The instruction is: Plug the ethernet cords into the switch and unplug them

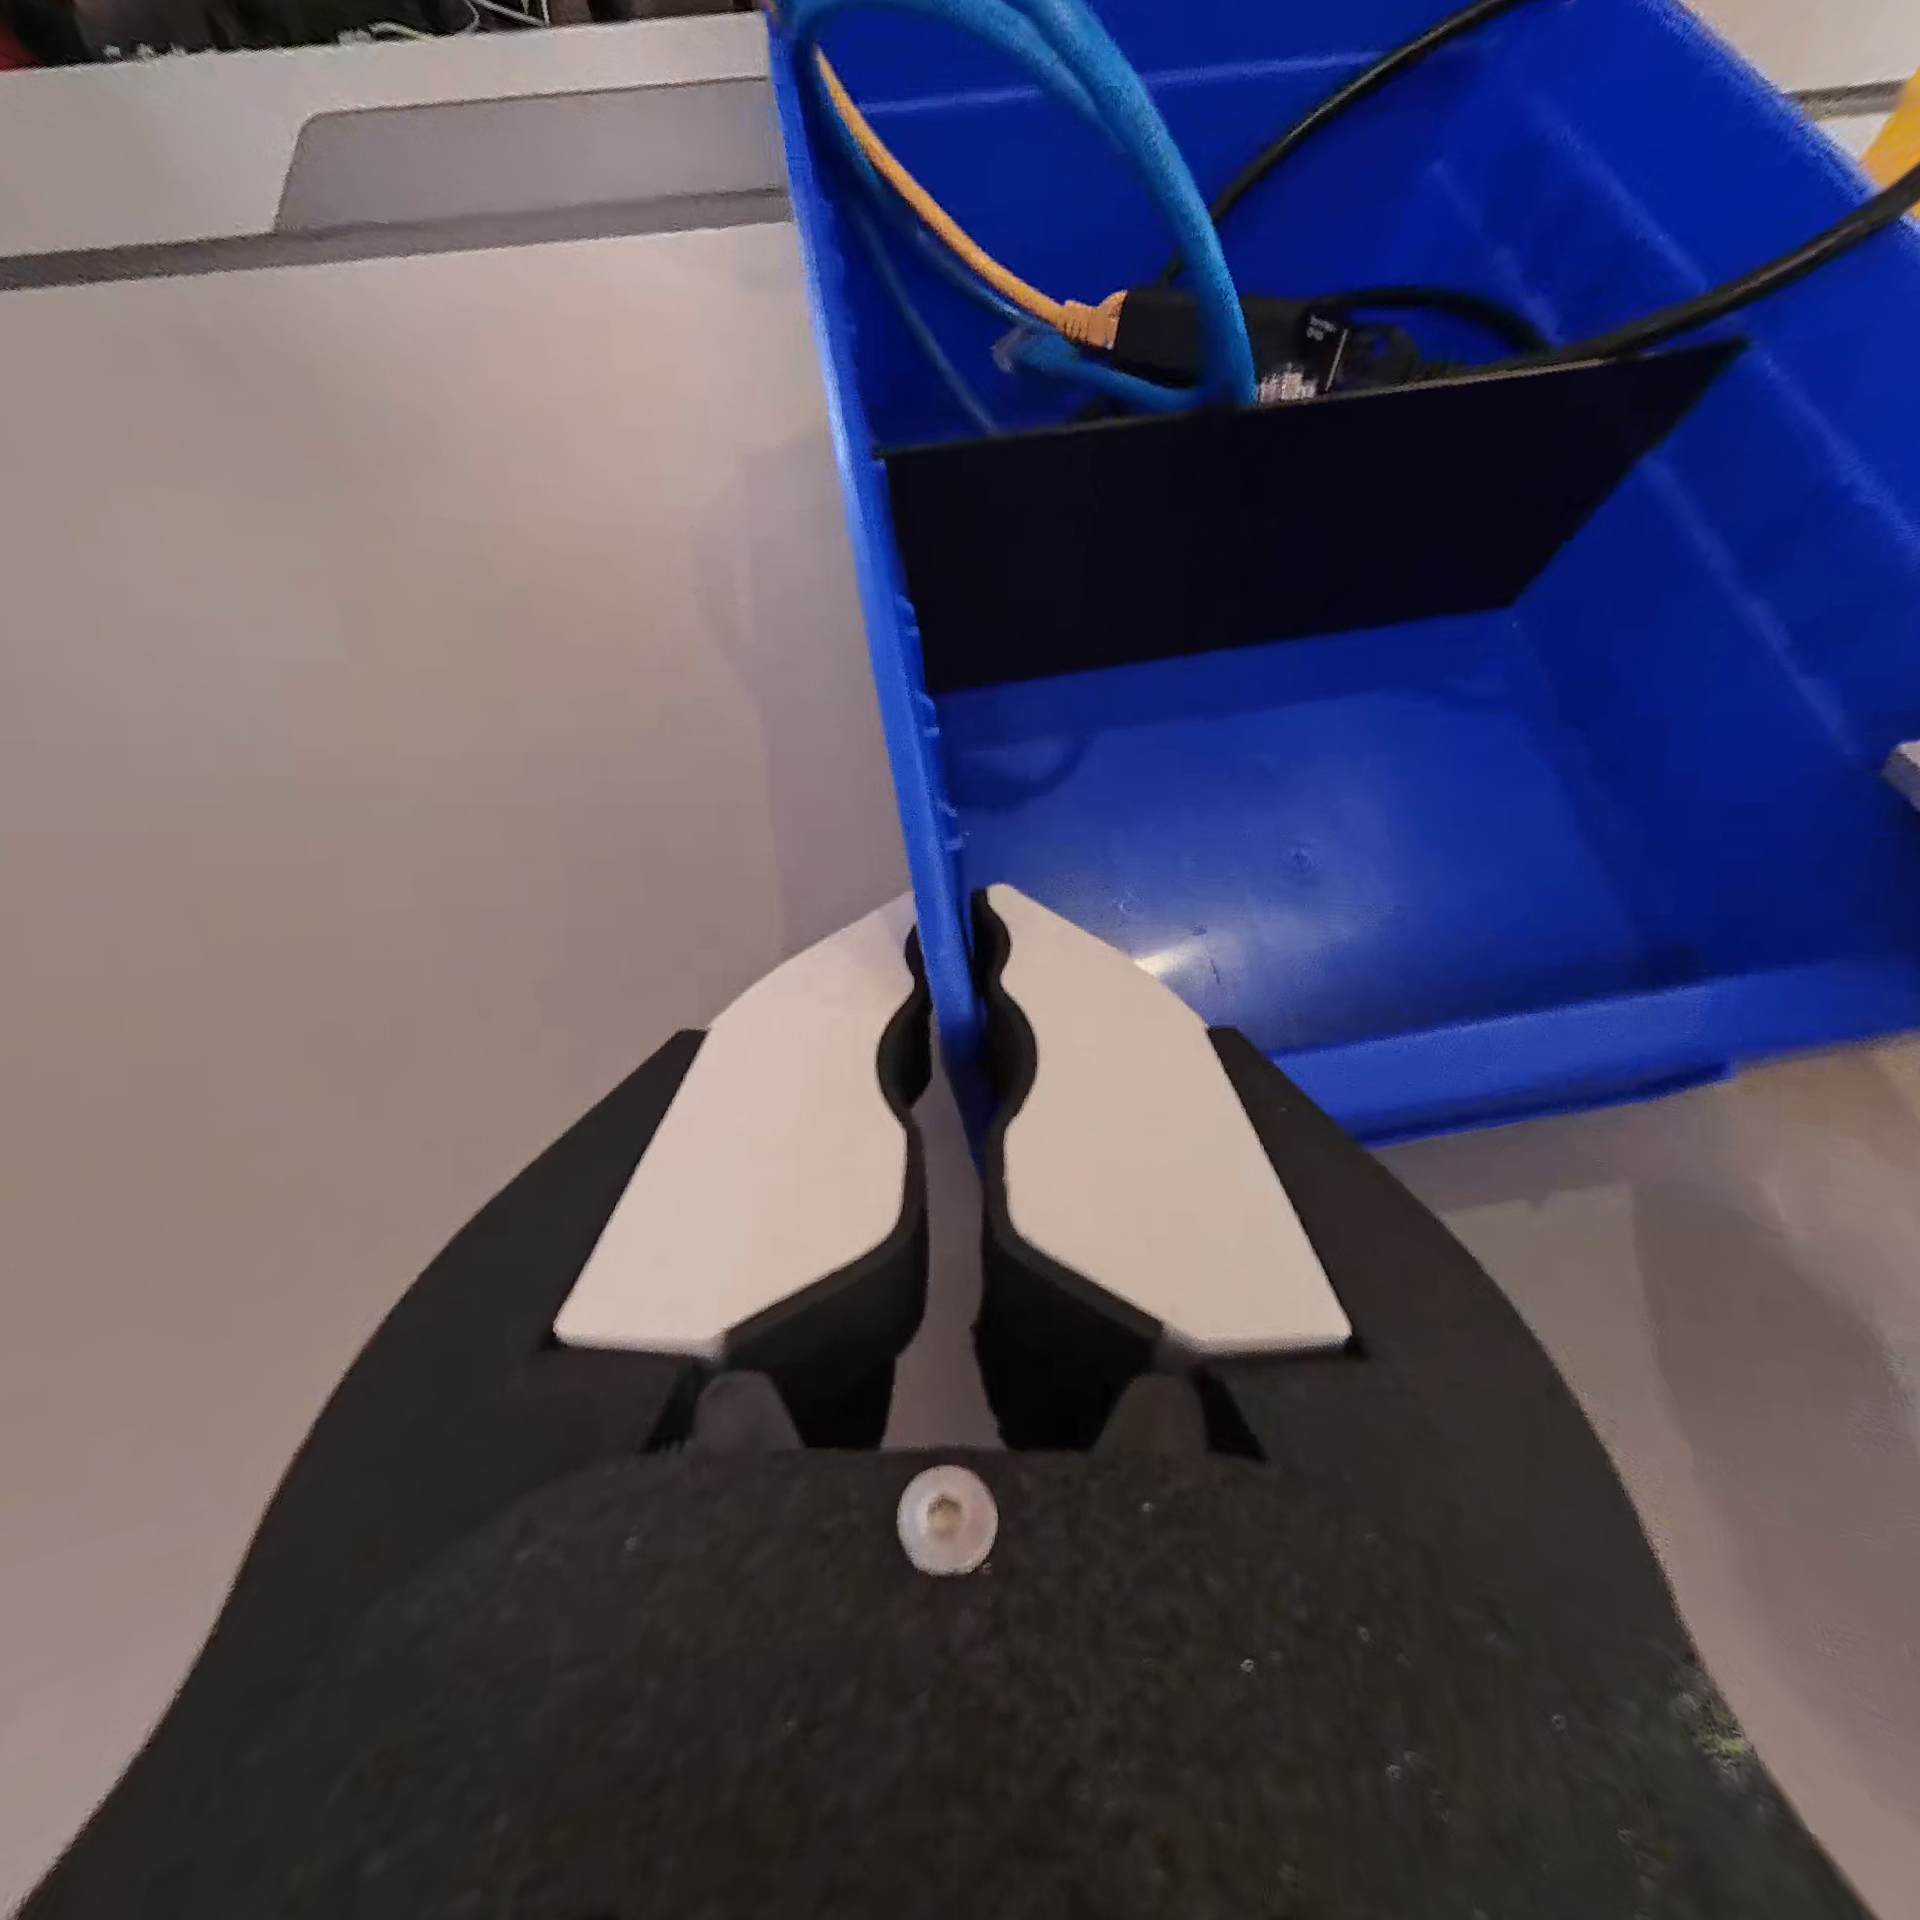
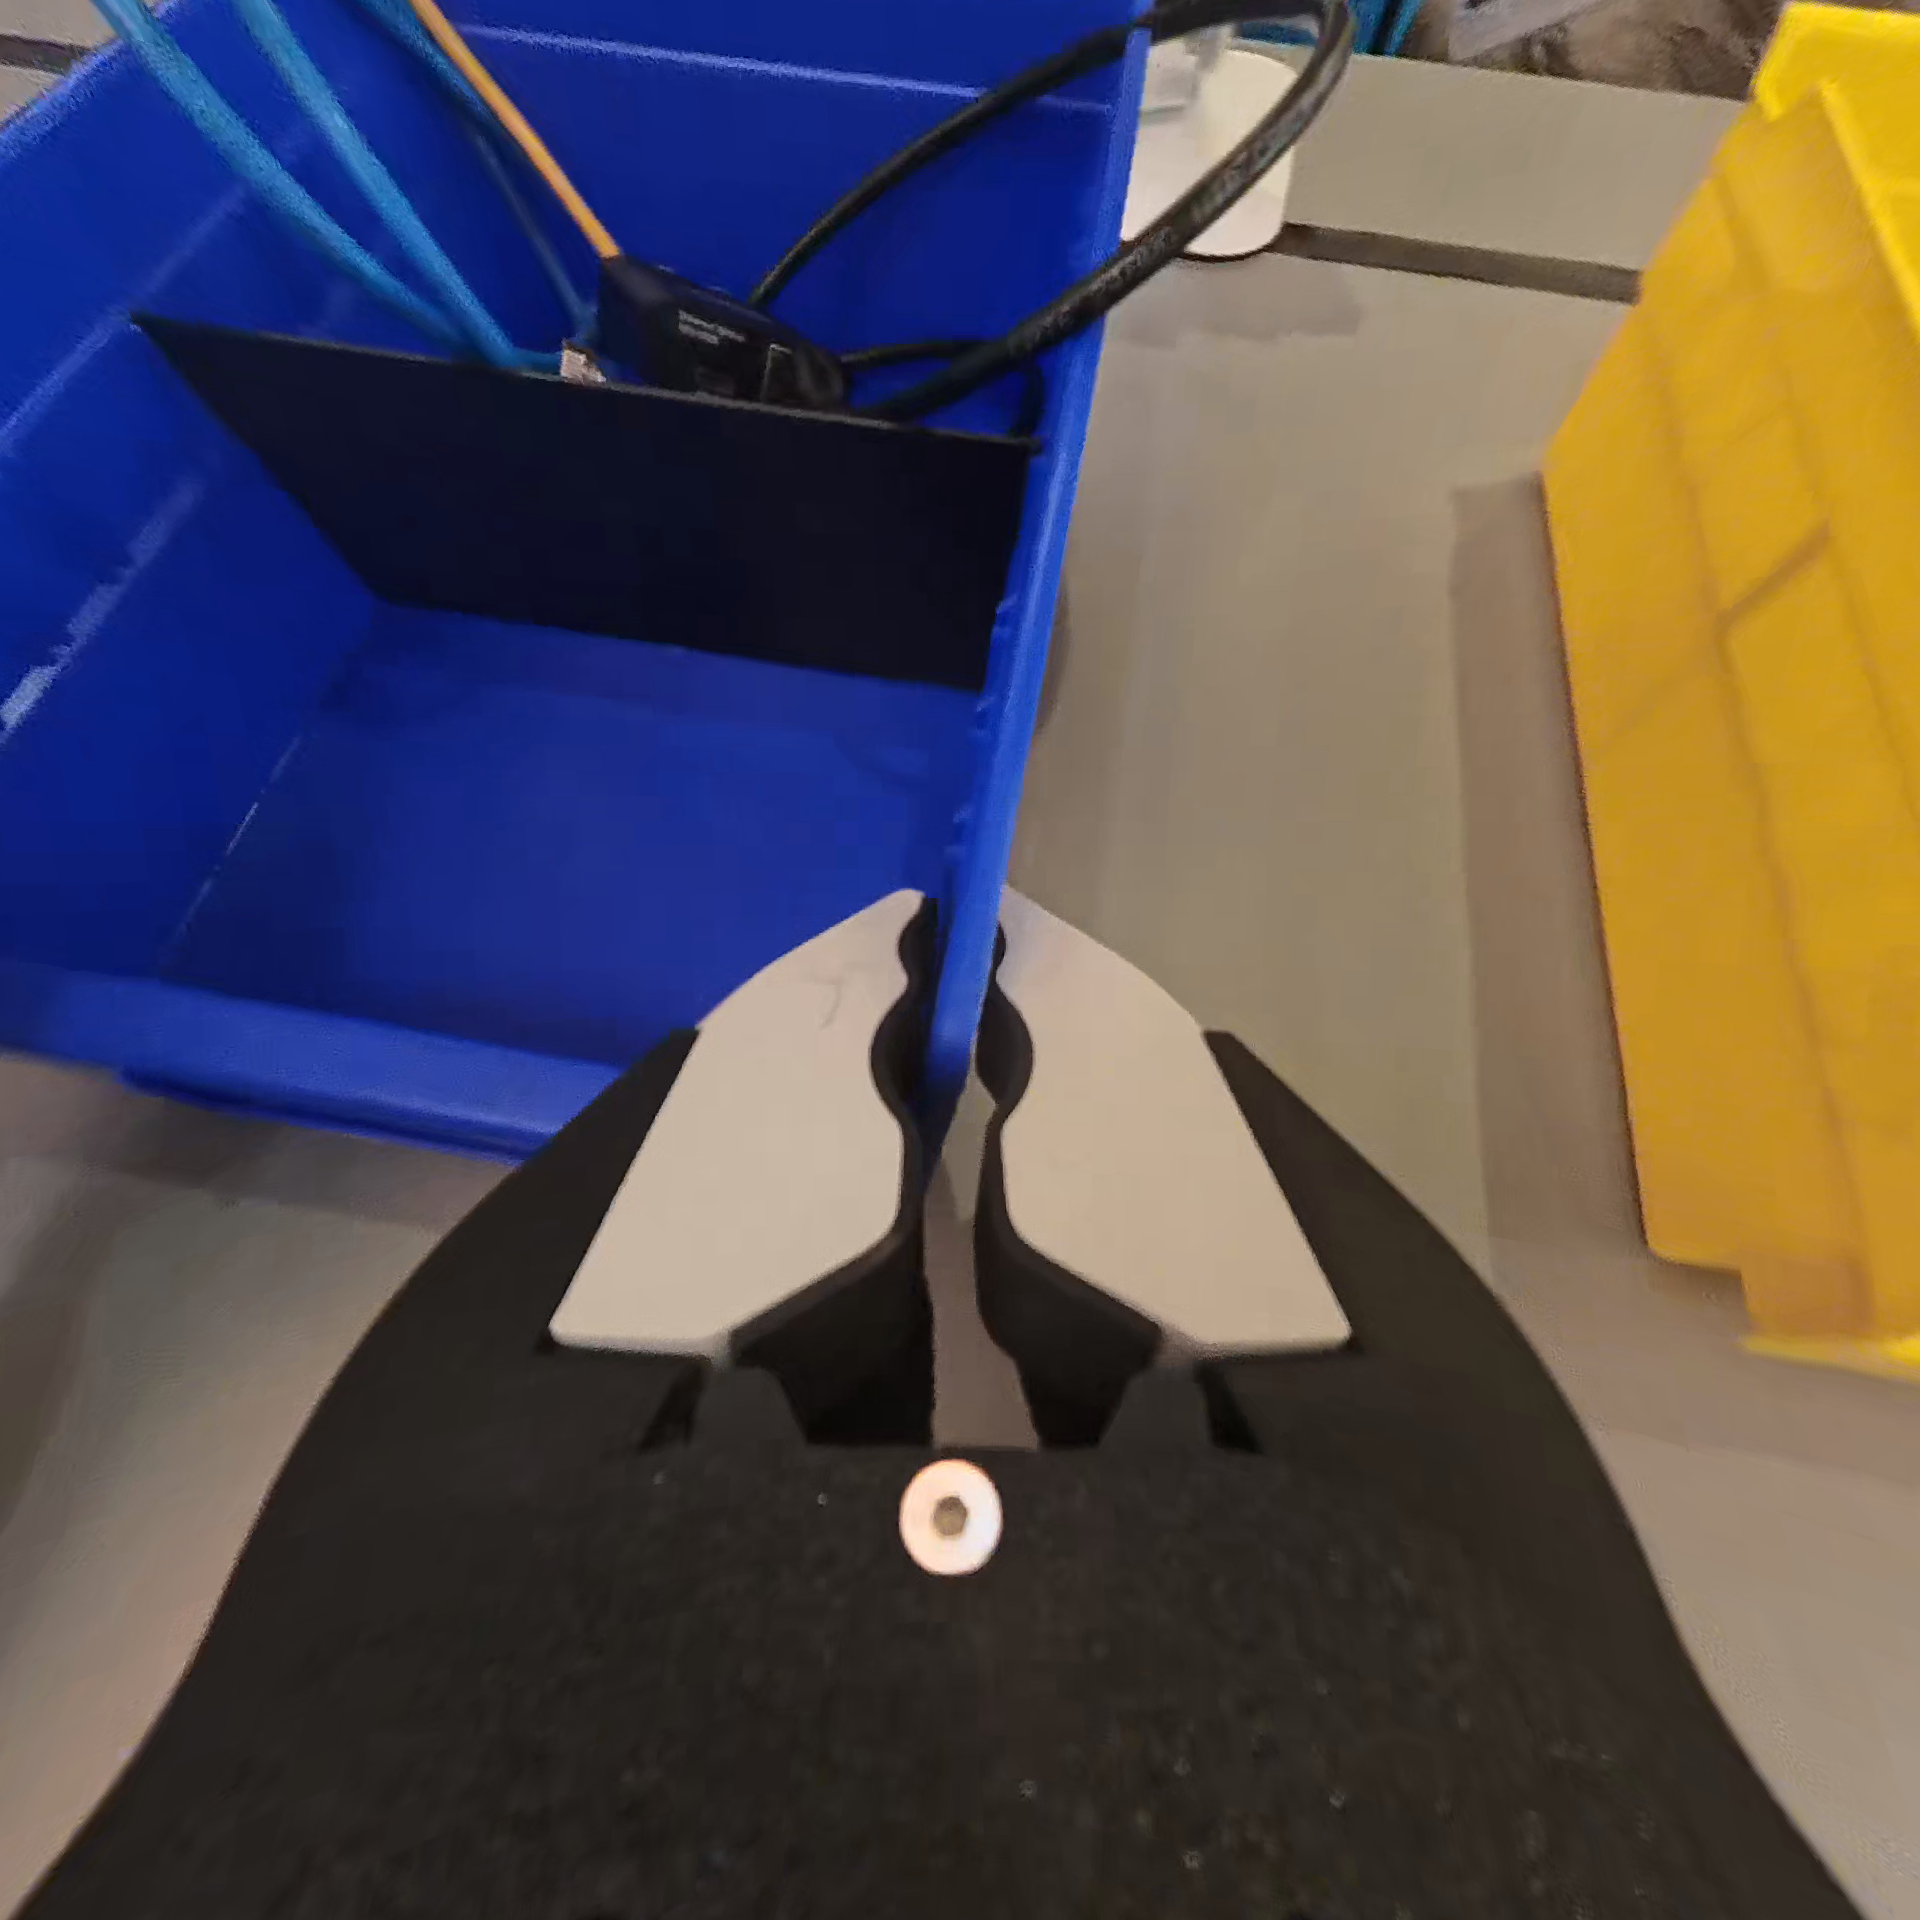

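We see the left gripper (image 1: 954, 940) pinching the left side wall of the blue bin (image 1: 1403, 914) near its front corner, one finger outside the wall and one inside; the right gripper (image 2: 961, 935) pinches the bin's right side wall in the same manner, its fingers pressed onto the thin plastic edge. The bin rests on a pale grey table (image 1: 416, 727); a black divider (image 1: 1247, 520) stands across it, and the near compartment holds nothing we can see. Behind the divider lies the switch (image 2: 707, 338), a small black box, half hidden by the divider's top edge; blue ethernet cords (image 1: 1174, 239), an orange cord (image 1: 935, 218) and a black cable (image 2: 1174, 239) run down toward it; whether each plug is seated we cannot tell. A yellow bin (image 2: 1745, 727) stands well apart on the right.
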